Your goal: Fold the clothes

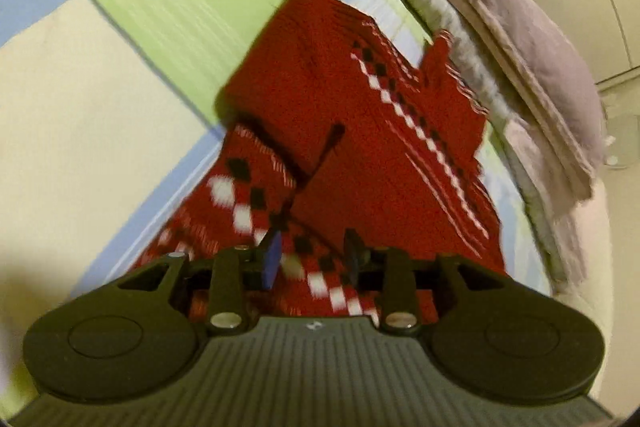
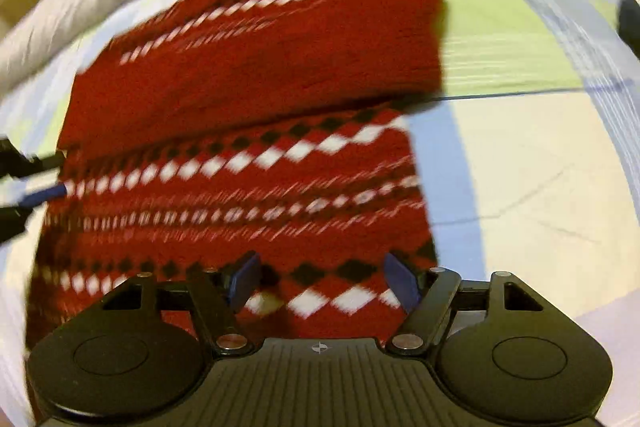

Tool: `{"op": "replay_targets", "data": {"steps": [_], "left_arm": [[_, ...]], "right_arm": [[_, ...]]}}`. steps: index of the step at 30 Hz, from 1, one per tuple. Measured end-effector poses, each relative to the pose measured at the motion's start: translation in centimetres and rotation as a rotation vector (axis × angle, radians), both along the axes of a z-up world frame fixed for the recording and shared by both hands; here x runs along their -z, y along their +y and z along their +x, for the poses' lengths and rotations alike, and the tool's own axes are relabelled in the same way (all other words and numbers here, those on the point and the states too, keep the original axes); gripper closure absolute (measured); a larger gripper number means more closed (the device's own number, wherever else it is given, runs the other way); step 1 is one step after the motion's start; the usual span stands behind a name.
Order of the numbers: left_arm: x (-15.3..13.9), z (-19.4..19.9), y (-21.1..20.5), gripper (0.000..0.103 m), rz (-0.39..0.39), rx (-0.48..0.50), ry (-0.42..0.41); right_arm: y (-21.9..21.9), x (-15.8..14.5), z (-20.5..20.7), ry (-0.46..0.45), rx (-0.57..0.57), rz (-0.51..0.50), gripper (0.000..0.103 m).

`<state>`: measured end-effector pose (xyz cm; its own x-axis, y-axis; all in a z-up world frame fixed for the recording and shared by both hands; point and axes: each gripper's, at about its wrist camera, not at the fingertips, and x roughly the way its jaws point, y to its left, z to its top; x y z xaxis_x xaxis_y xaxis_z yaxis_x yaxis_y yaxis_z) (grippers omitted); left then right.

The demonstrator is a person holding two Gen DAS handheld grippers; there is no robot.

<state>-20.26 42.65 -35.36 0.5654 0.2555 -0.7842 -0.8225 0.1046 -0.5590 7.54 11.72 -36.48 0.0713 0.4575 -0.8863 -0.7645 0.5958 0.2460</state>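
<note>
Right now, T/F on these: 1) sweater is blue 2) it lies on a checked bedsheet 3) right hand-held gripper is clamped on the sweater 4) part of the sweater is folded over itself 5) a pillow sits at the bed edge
1) False. The sweater is red with white and black diamonds.
2) True. It lies on a bedsheet checked in blue, green and cream.
3) False. The right hand-held gripper has its jaws wide apart above the knit, gripping nothing.
4) True. A plain red layer lies folded over the patterned part.
5) True. A pale purple pillow lies by the bed's edge.
</note>
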Motion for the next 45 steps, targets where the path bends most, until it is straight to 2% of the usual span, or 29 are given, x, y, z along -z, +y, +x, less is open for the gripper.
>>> {"op": "replay_targets", "data": {"steps": [3, 6, 8, 10, 13, 15, 17, 21, 24, 26, 29, 32, 34, 36, 38, 41, 42, 45], "left_arm": [[0.7, 1.9, 1.2, 0.072, 0.053, 0.026, 0.060], [1.0, 3.5, 1.6, 0.075, 0.087, 0.103, 0.090], [0.9, 4.3, 1.7, 0.097, 0.109, 0.158, 0.099], [-0.5, 4.3, 1.3, 0.098, 0.154, 0.194, 0.066], [-4.5, 3.9, 1.4, 0.098, 0.338, 0.227, 0.029], [-6.4, 3.3, 2.4, 0.098, 0.450, 0.200, 0.032], [-6.7, 2.6, 4.2, 0.098, 0.495, 0.165, 0.088], [-4.6, 1.6, 6.4, 0.098, 0.443, 0.185, 0.172], [-3.5, 1.8, 5.2, 0.098, 0.473, 0.259, 0.232], [-3.0, 1.8, 4.9, 0.097, 0.469, 0.262, 0.238], [-1.9, 1.7, 5.2, 0.093, 0.408, 0.260, 0.282], [-3.0, 0.7, 5.1, 0.092, 0.411, 0.210, 0.315], [-4.4, 0.3, 5.0, 0.093, 0.453, 0.176, 0.328], [-5.8, 0.4, 5.0, 0.094, 0.505, 0.169, 0.311], [-6.3, 1.8, 5.4, 0.093, 0.520, 0.231, 0.279], [-5.1, 4.7, 5.6, 0.091, 0.532, 0.346, 0.318], [-4.2, 5.4, 5.8, 0.090, 0.521, 0.356, 0.334], [-0.3, 5.9, 7.6, 0.090, 0.399, 0.325, 0.362]], "right_arm": [[0.4, -0.2, 0.4, 0.002, 0.016, 0.009, 0.031], [0.7, -0.1, 0.6, -0.011, 0.019, 0.014, 0.031], [0.7, 0.1, 0.3, -0.032, 0.007, 0.014, 0.031], [0.6, 0.3, 0.2, -0.043, -0.006, 0.016, 0.031], [0.6, 0.4, 0.3, -0.038, -0.014, 0.018, 0.031], [0.6, 0.4, 0.5, -0.033, -0.018, 0.017, 0.031], [0.9, 0.5, 0.5, -0.038, -0.024, 0.010, 0.031], [1.2, 0.6, 0.4, -0.052, -0.031, -0.001, 0.031], [1.4, 0.7, 0.4, -0.060, -0.036, -0.005, 0.031], [1.4, 0.7, 0.4, -0.062, -0.039, -0.007, 0.031], [1.6, 0.5, 0.6, -0.056, -0.044, -0.019, 0.031], [2.1, -0.6, 1.5, -0.031, -0.003, -0.031, 0.031], [2.5, -1.5, 2.2, -0.015, 0.036, -0.033, 0.031], [3.1, -3.2, 3.3, -0.050, 0.067, 0.025, 0.031], [4.4, -4.4, 4.2, -0.113, 0.064, 0.082, 0.031], [7.7, -5.1, 5.3, -0.205, 0.011, 0.136, 0.031], [8.9, -5.1, 5.6, -0.238, -0.010, 0.152, 0.031], [12.2, -3.1, 6.8, -0.279, -0.079, 0.141, 0.031]]}}
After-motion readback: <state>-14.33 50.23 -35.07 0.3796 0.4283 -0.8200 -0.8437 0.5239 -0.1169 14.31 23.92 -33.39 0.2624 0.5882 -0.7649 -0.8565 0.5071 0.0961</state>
